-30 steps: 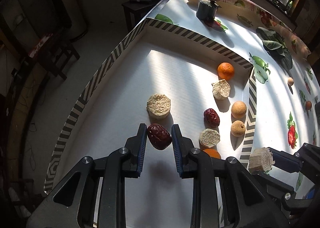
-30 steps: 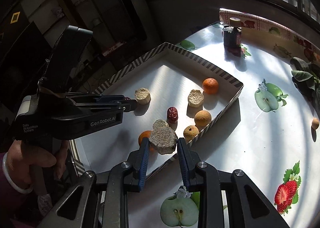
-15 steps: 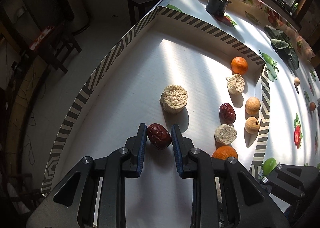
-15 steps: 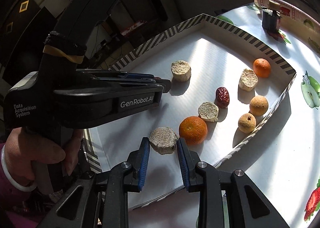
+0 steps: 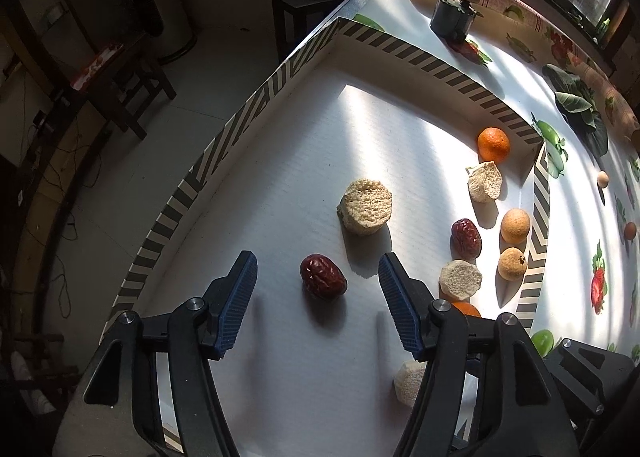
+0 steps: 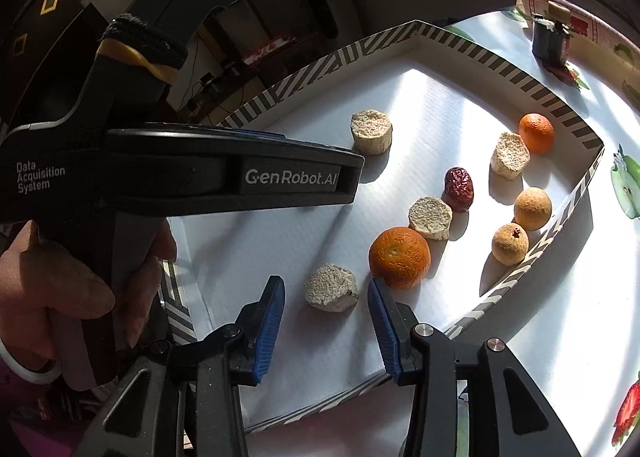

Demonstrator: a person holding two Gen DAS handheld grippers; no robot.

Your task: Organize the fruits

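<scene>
Both tools stand with their jaws apart over the white tray [image 5: 280, 193] with the striped rim. In the left wrist view the left gripper [image 5: 318, 277] has a dark red date [image 5: 322, 277] lying on the tray floor between its blue pads, touching neither pad. The right wrist view cannot show that date, because the body of the left tool, held in a hand [image 6: 60, 285], blocks it. That view shows instead the right gripper [image 6: 326, 295] spread around a pale, rough cut chunk [image 6: 331, 287], which rests on the tray just beside a large orange [image 6: 399, 257]. From the left wrist camera this chunk is only a sliver behind the tool's right finger, and the large orange is a small arc above it. Both views share a round cut piece [image 5: 366, 205] near the tray's middle, a second date [image 6: 459, 189], a small orange [image 6: 536, 133] in the far corner and two tan round fruits [image 6: 533, 208] by the right rim. Only the left view shows two small fruits [image 5: 602, 178] lying out on the patterned tablecloth [image 5: 576, 225].
</scene>
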